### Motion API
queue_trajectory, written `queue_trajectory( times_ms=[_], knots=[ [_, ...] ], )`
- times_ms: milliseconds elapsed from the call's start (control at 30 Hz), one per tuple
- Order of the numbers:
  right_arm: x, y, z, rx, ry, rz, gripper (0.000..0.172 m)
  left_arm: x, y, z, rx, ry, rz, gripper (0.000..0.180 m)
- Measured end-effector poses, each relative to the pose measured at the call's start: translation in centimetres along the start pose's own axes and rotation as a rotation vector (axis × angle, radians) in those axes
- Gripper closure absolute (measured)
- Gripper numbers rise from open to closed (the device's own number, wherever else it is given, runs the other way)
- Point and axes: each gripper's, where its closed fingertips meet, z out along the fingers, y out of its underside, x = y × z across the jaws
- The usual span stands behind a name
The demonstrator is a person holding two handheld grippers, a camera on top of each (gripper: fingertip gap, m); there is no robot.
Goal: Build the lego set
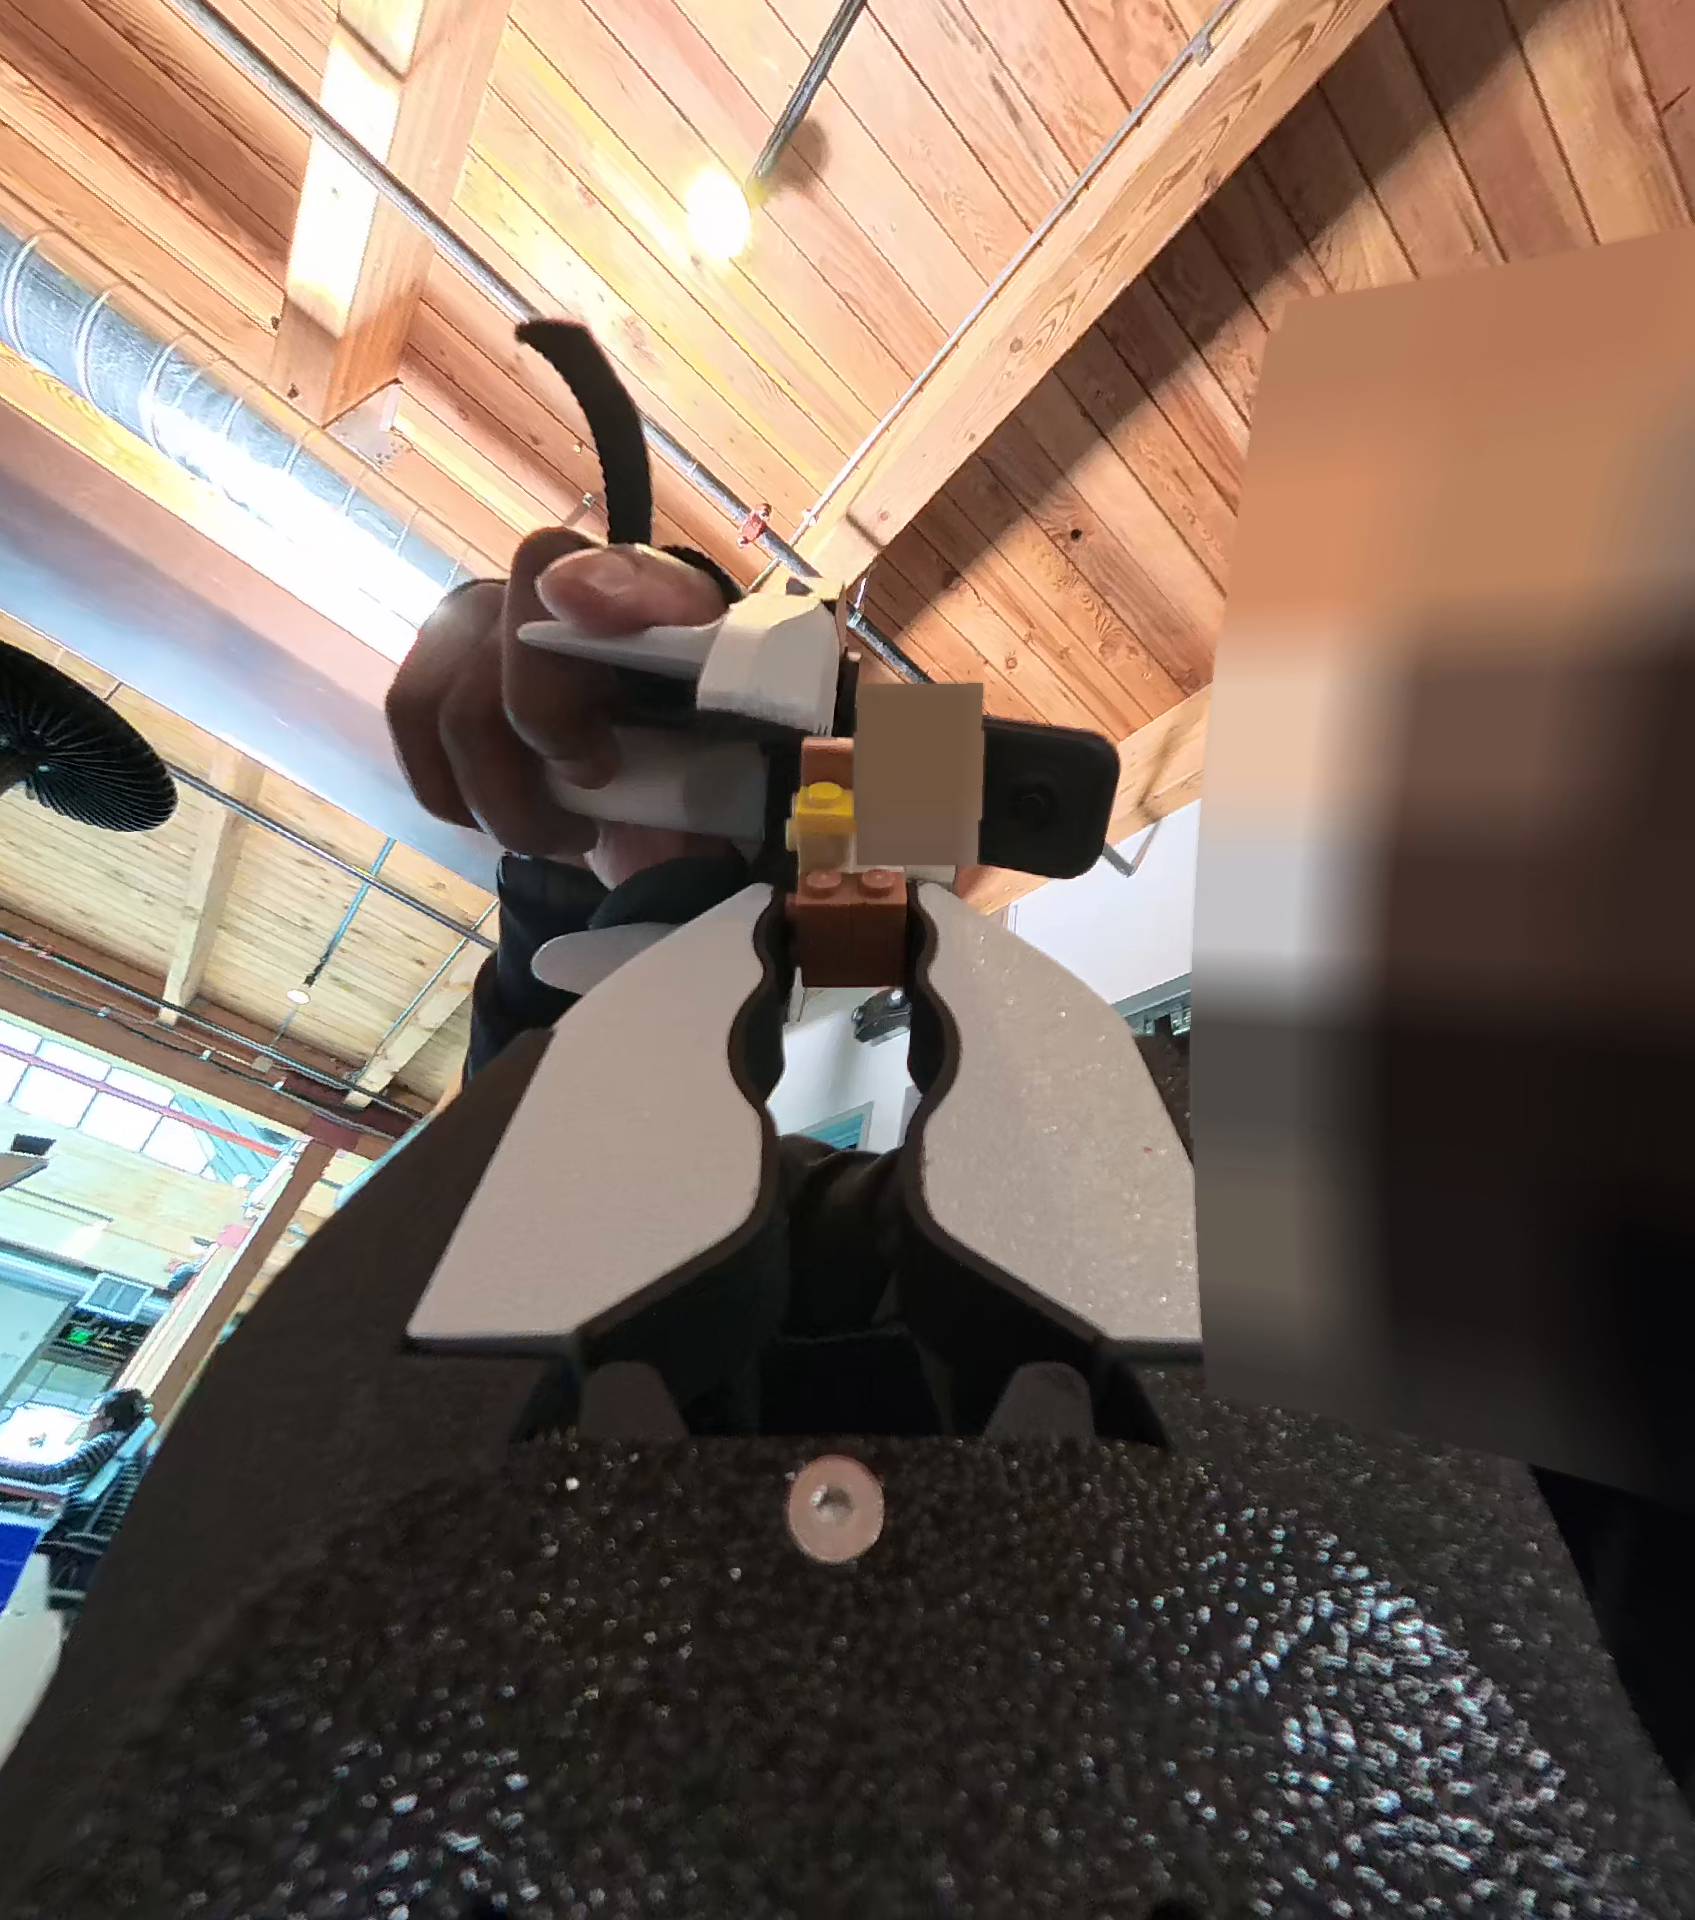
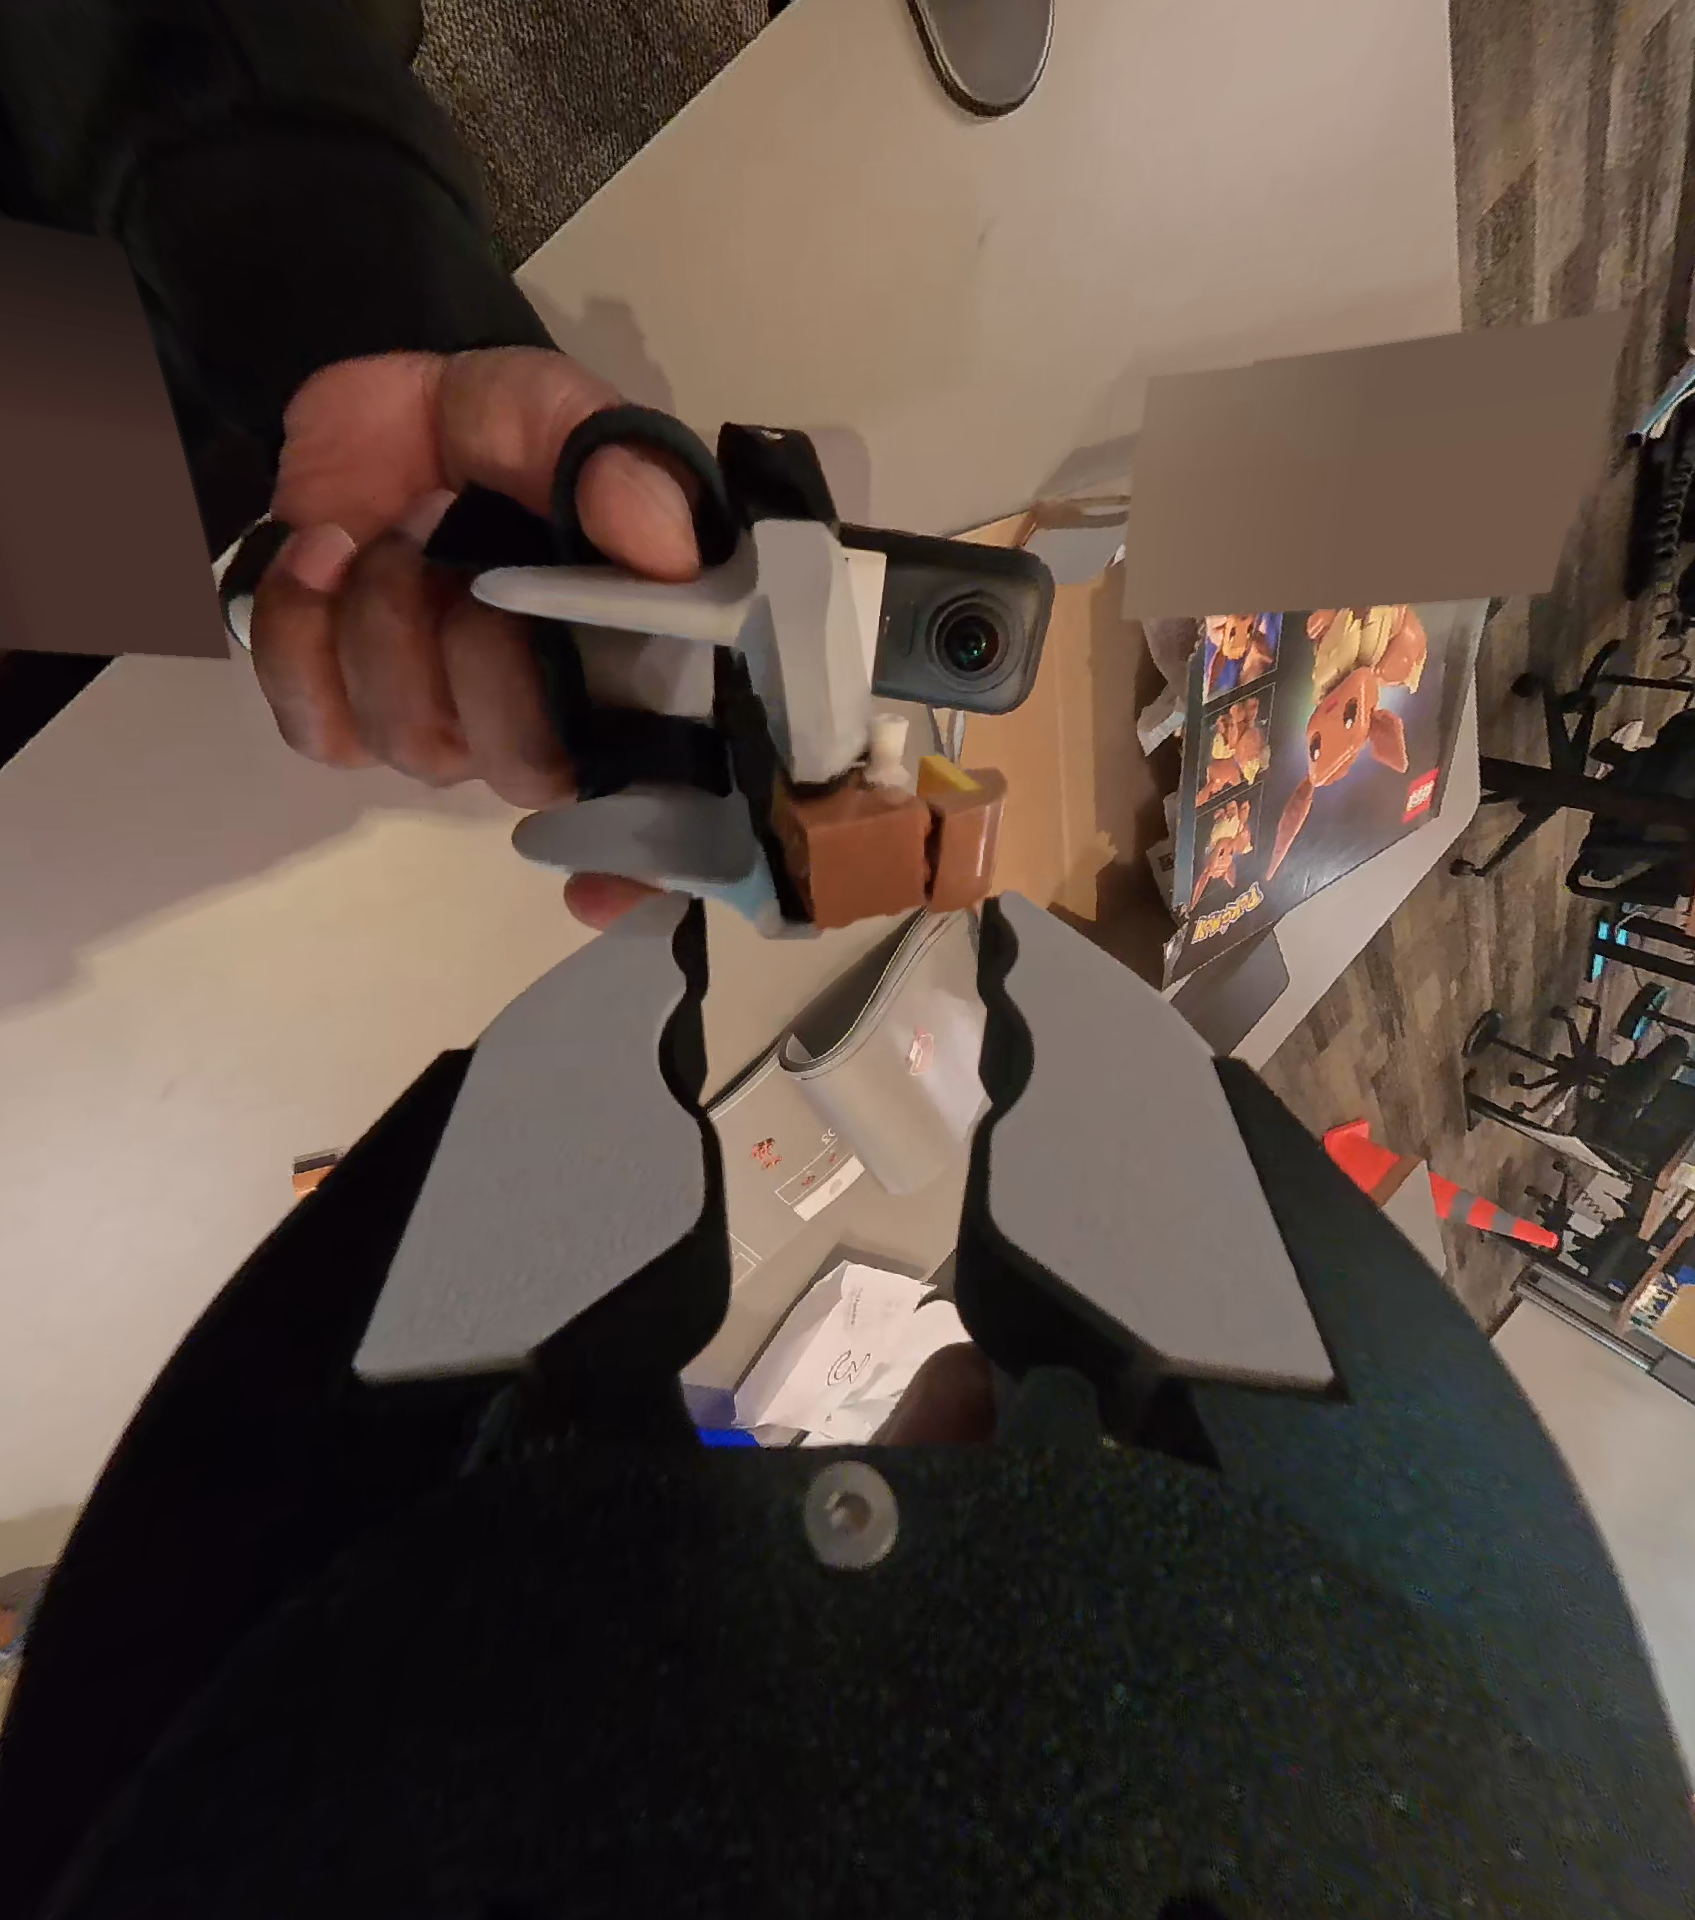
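My left gripper (image 1: 848, 920) is shut on a small brown brick assembly (image 1: 848, 930). Both pads press on its lower brown block. A yellow piece (image 1: 822, 812) and a pale piece sit on top of it, and a patch hides part of it. In the right wrist view the same assembly (image 2: 864, 852) shows with a second brown part, a yellow piece (image 2: 947, 774) and a small white piece (image 2: 890, 748). My right gripper (image 2: 838, 920) is open. Its fingertips (image 2: 994, 920) stand just short of the assembly, one to each side, and grip nothing.
A white table (image 2: 199, 935) lies below. On it are a cardboard box (image 2: 1040, 748), a printed brick-set box (image 2: 1321, 748), a pale plastic bag (image 2: 884, 1101) and papers (image 2: 853, 1340). An orange cone (image 2: 1477, 1205) and office chairs (image 2: 1601, 790) stand on the floor to the right. The tips of both grippers are at nearly the same place.
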Motion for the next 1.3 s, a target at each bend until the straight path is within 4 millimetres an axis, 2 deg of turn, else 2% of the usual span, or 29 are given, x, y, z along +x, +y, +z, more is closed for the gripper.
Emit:
queue_trajectory(
  times_ms=[333,667,933,1300],
  knots=[
    [0.5,-0.8,-1.7,0.060,0.038,0.002,0.120,-0.6,0.6,0.1,-0.042,-0.042,-0.034,0.161],
    [-0.8,-0.7,-1.6,0.067,-0.023,0.006,0.139,-1.6,1.7,0.1,-0.120,-0.103,-0.034,0.162],
    [-1.7,-0.7,-1.8,0.088,-0.051,-0.003,0.139,-1.7,2.9,-0.1,-0.218,-0.121,-0.033,0.161],
    [-2.3,-0.8,-2.1,0.100,0.023,-0.024,0.140,-1.8,3.7,-0.1,-0.297,-0.165,-0.002,0.162]
  ],
)
